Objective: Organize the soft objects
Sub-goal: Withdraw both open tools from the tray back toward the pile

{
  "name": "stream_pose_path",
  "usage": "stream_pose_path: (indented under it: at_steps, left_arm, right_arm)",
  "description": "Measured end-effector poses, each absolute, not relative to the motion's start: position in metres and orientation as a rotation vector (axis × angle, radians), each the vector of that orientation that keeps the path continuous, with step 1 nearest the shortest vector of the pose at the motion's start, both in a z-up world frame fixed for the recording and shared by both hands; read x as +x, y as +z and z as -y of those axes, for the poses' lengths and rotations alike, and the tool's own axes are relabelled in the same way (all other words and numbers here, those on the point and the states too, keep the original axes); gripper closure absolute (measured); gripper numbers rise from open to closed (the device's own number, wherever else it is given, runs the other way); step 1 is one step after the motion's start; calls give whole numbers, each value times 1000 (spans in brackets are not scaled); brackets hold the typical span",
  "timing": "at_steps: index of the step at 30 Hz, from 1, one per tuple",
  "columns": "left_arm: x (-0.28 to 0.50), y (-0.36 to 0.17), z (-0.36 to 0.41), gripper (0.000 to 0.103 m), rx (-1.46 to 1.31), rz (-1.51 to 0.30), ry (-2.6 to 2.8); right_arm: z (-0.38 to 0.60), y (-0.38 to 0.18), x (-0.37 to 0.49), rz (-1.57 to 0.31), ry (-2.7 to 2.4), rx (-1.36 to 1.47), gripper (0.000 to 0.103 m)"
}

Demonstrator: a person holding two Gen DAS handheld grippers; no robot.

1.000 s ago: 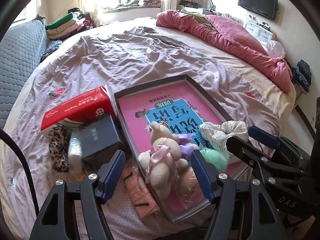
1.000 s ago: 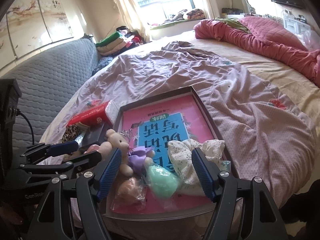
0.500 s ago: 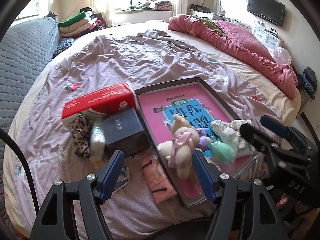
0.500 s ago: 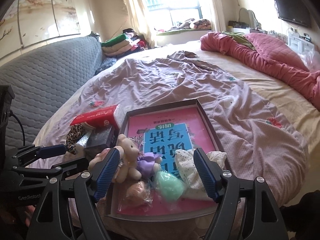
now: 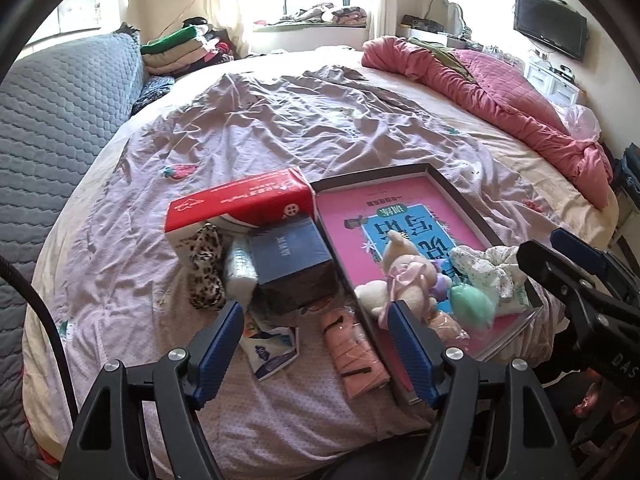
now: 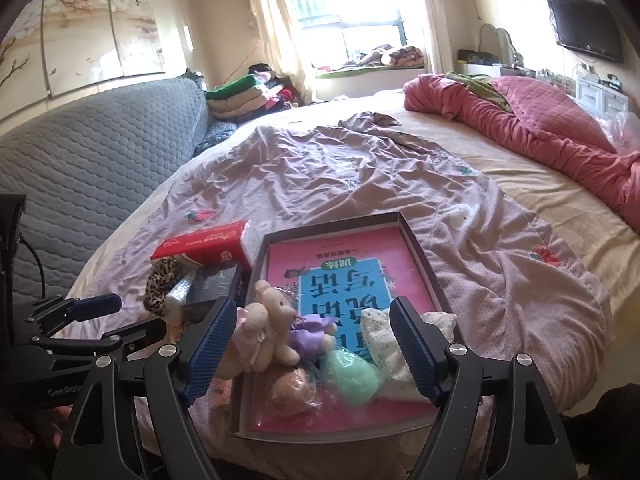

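Left wrist view first: the left gripper (image 5: 316, 344) hangs over the near edge of the bed (image 5: 280, 128), its jaws apart and holding nothing; they have just been spreading a little wider. Below and beyond its blue pads lies a loose heap on the lilac sheet: a red tissue pack (image 5: 240, 204), a dark blue box (image 5: 290, 258), a leopard-print cloth (image 5: 206, 266), a peach fabric piece (image 5: 354, 356) and a crumpled printed wrapper (image 5: 272, 346). These sit just beside the shallow box tray (image 5: 380, 174), outside it, so I judge they are either waiting to be sorted or left out as not belonging. The tray's pink printed floor already carries a plush bear (image 5: 404, 276), tipped on its side at the near end. The right gripper (image 5: 560, 256) shows at the right edge.

Right wrist view: the right gripper (image 6: 312, 348) hovers above the tray's near end with jaws standing wide and empty. Gathered below are the bear, a small purple toy (image 6: 312, 330), a mint-green soft lump (image 6: 352, 372), a round toy in clear wrap (image 6: 292, 390) and a floral cloth (image 6: 390, 338), clustered close so they stay corralled by the rim. The far half of the tray is bare, leaving room for more.
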State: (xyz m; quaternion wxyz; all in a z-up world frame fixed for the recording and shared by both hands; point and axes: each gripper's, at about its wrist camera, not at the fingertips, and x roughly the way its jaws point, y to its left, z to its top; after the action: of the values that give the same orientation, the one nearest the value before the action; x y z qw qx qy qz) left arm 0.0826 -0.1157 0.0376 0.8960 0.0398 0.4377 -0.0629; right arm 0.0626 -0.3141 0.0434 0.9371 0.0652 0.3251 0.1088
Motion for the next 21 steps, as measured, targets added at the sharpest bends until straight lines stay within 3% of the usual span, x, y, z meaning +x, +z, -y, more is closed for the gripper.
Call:
stream_pose_path:
  at_steps: [21]
  left_arm:
    - [80,54,19,29,-14,-890,23]
  right_arm:
    - [267,52,56,-671,304,46,23]
